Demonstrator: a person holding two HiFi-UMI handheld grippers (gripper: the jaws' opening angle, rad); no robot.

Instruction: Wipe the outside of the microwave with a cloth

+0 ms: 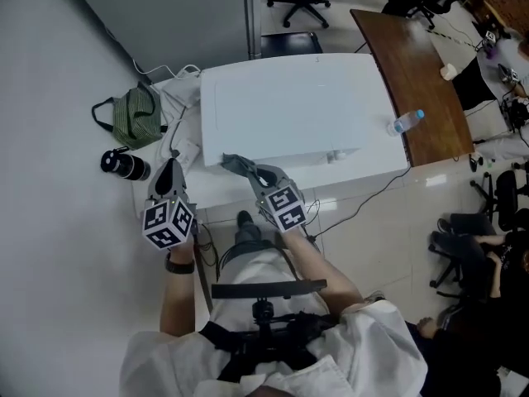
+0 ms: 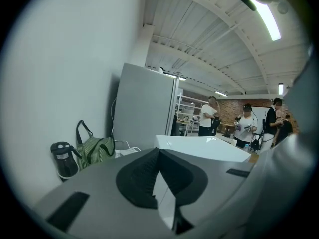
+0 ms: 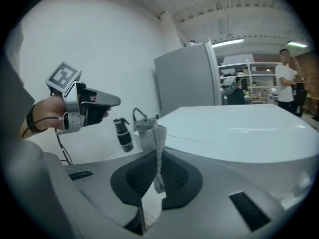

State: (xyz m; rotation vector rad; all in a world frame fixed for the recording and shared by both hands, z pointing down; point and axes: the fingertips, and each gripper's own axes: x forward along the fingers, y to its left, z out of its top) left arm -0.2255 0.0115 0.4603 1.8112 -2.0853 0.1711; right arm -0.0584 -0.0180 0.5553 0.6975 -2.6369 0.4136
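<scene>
The white microwave (image 1: 297,114) sits on a low white stand in front of me; its top also shows in the right gripper view (image 3: 239,128). My right gripper (image 1: 250,172) is at its front left corner, shut on a grey cloth (image 3: 157,143) pinched upright between the jaws. A fold of the cloth (image 1: 235,163) lies against the corner. My left gripper (image 1: 170,168) hovers to the left of the microwave, clear of it, with its jaws shut on nothing (image 2: 158,152).
A green striped bag (image 1: 136,116) and a black bottle (image 1: 124,165) sit on the floor left of the microwave by the white wall. A brown table (image 1: 421,73) with a water bottle (image 1: 407,122) stands right. Cables trail at the stand's front. People stand far behind.
</scene>
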